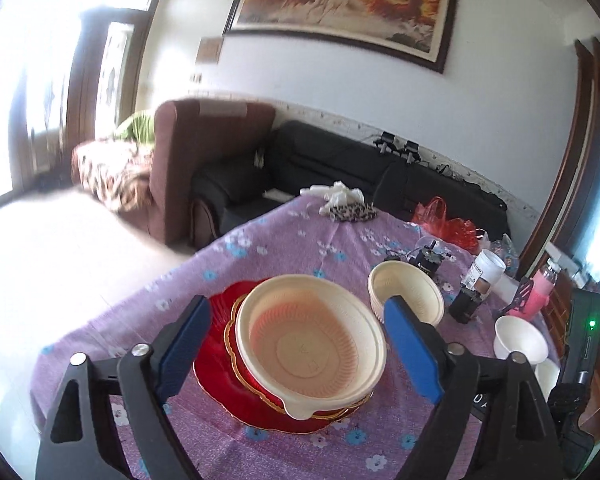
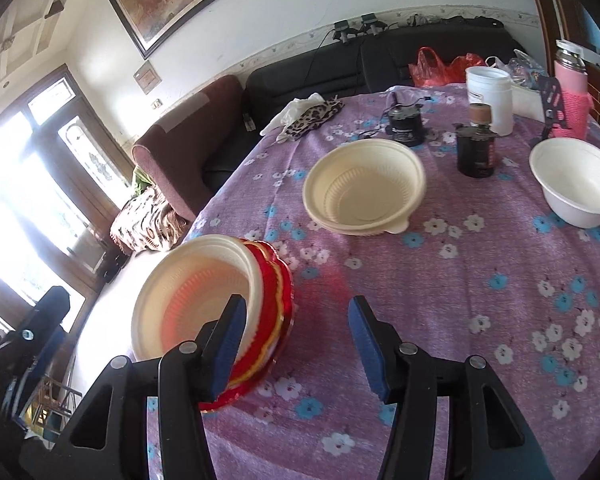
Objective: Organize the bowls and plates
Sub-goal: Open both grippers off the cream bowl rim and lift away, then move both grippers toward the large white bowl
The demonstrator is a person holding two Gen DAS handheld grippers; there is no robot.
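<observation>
A cream bowl (image 1: pixel 308 344) sits on a stack of red plates (image 1: pixel 216 360) with gold rims, near the table's left edge. My left gripper (image 1: pixel 296 308) is open, its blue pads wide on either side of this bowl and not touching it. A second cream bowl (image 1: pixel 404 292) stands behind to the right, and a white bowl (image 1: pixel 520 338) further right. In the right wrist view the cream bowl (image 2: pixel 192 300) on the red plates (image 2: pixel 276 308) lies at lower left, the other cream bowl (image 2: pixel 364 188) mid-table, the white bowl (image 2: pixel 576 180) at right. My right gripper (image 2: pixel 296 302) is open and holds nothing; its left finger overlaps the plates' edge.
Two black cans (image 2: pixel 476 152), a white jar (image 2: pixel 490 96), a pink bottle (image 2: pixel 570 92), a red bag (image 2: pixel 432 66) and a leopard-print cloth (image 2: pixel 312 118) crowd the far side of the purple flowered tablecloth (image 2: pixel 460 280). The table's edge drops off at left toward sofas (image 1: pixel 300 172).
</observation>
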